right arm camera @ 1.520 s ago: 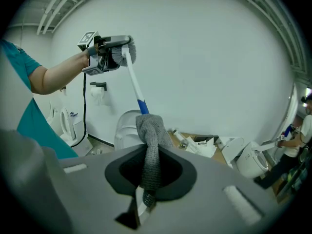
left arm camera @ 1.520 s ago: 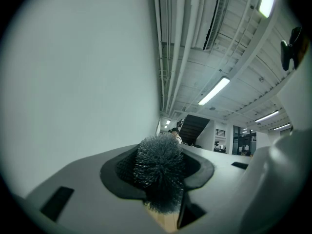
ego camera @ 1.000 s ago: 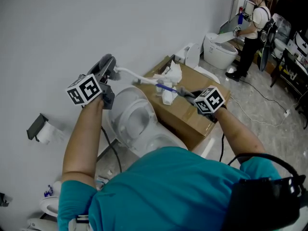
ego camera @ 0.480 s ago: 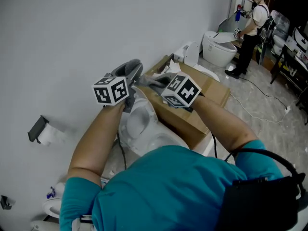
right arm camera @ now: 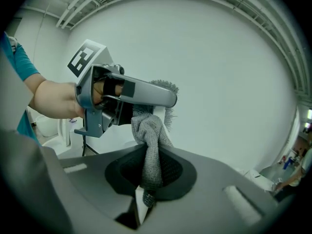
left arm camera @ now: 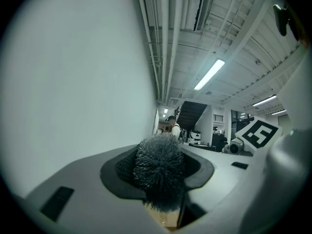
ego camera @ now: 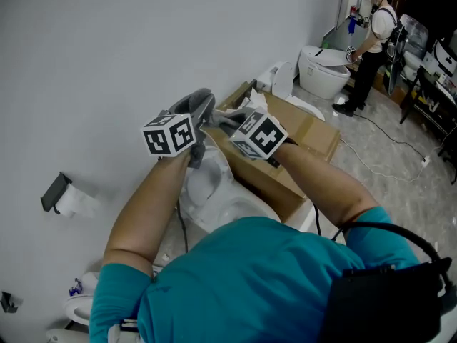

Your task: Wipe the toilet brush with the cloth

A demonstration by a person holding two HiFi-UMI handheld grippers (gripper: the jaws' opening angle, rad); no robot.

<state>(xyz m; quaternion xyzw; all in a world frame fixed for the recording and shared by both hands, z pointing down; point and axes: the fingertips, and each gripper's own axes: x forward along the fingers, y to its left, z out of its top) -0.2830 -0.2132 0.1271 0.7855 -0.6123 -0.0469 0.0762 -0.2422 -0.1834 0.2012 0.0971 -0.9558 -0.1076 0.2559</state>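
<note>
So I'd call this the very start of the wiping step, with brush and cloth brought together but no real stroke to speak of. The left gripper (ego camera: 200, 106) is clamped on the toilet brush (left arm camera: 160, 165). In the left gripper view the grey bristly head sits right between the jaws and pokes out past them. It's held up over the toilet (ego camera: 214, 191), with the blank wall on the left and the cardboard box (ego camera: 300, 131) on the right. The right gripper (ego camera: 230, 122) is pinched on a bunched-up grey cloth (right arm camera: 150, 145). In the right gripper view the cloth reaches up right under the left gripper, just beside the bristles. I honestly can't tell if it's pressing on them or only brushing past. My guess for the next move: keep the brush hand steady, then push the cloth onto the head and drag it along or around the bristles. Both grips need to stay firm so nothing slips into the bowl.
</note>
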